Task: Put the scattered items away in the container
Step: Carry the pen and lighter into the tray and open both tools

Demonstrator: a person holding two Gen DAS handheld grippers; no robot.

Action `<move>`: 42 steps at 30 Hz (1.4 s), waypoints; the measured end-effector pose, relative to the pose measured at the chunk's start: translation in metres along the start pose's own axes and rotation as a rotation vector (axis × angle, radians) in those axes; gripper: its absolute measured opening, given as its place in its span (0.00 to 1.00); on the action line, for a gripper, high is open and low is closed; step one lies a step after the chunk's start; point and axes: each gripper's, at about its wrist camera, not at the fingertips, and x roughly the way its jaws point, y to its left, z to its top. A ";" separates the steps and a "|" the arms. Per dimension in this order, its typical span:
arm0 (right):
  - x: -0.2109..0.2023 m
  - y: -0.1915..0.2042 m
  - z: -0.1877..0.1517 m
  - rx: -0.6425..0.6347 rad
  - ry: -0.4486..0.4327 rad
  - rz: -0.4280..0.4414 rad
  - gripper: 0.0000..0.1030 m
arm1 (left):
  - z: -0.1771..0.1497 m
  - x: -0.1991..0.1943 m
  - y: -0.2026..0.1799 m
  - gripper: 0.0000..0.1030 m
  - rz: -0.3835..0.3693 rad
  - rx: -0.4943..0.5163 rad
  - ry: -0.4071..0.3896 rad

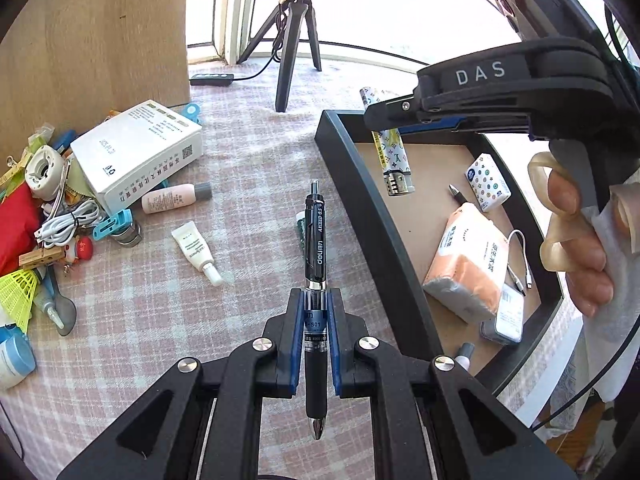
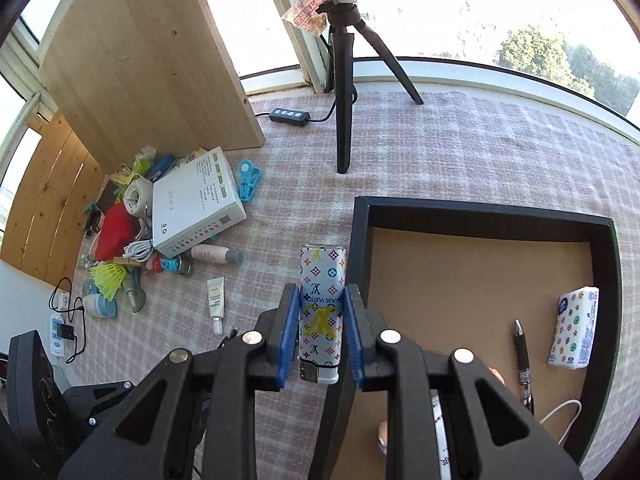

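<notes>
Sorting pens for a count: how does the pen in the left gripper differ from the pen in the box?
The held pen hangs clear of the cloth, clamped in the left gripper; the box pen lies flat on the box floor, touched by nothing. The held pen's white print shows plainly; no print can be made out on the box pen. Both are dark, with metal tips.

Strong daylight from the far window (image 2: 500, 12), blown out to white in both views. Tripod (image 2: 344, 92) and clutter sit sharp on the table (image 2: 480, 152), shadows soft. Heavy fisheye bending, dark vignette at corners.
</notes>
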 end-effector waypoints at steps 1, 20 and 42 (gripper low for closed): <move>-0.008 -0.010 -0.002 0.011 -0.006 -0.012 0.22 | 0.001 -0.003 -0.007 0.10 -0.011 0.003 0.000; -0.057 -0.154 -0.064 0.196 0.002 -0.183 0.22 | 0.059 0.041 -0.119 0.10 -0.082 0.106 0.010; -0.034 -0.102 -0.040 0.105 0.008 -0.122 0.23 | 0.054 0.032 -0.073 0.32 0.043 0.056 -0.004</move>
